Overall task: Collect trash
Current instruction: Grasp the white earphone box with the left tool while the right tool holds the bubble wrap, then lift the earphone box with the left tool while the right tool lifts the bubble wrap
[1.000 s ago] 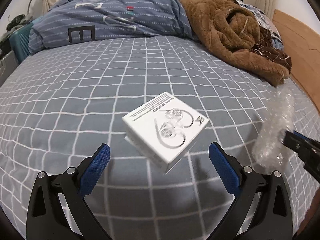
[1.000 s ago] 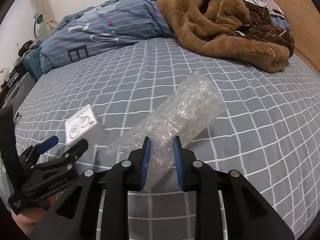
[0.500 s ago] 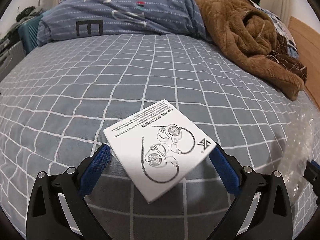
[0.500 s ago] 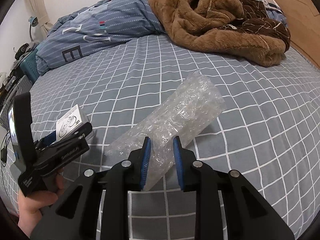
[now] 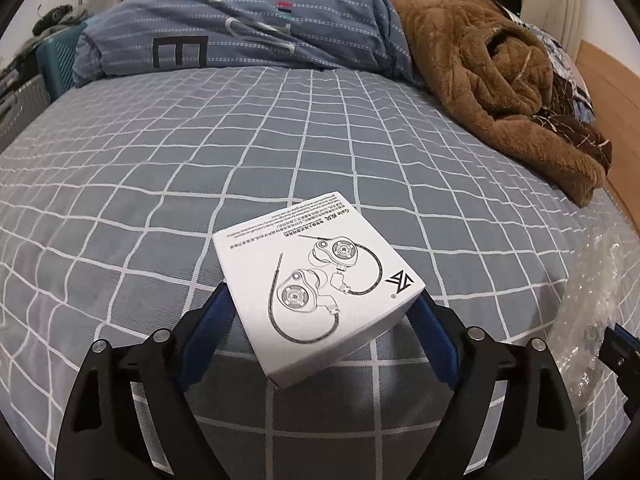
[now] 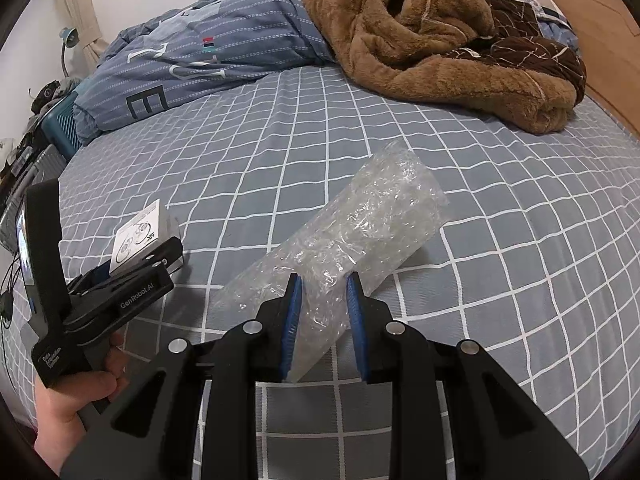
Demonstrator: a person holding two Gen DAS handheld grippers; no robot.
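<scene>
The left gripper (image 5: 320, 312) is closing around a white box (image 5: 316, 280) that lies on the checked sheet (image 5: 240, 140); the box sits between its blue pads, and whether they already press on it cannot be told. The right gripper (image 6: 322, 320) is clenched on a strip of bubble wrap (image 6: 360, 232) that stretches ahead of it. A brown blanket (image 6: 440, 32) lies far beyond both.

Bed (image 6: 500, 240) with grey checked sheet, white earphone box (image 5: 316, 288), bubble wrap (image 6: 360, 232), blue duvet (image 5: 248, 40), brown blanket (image 6: 432, 28)
</scene>
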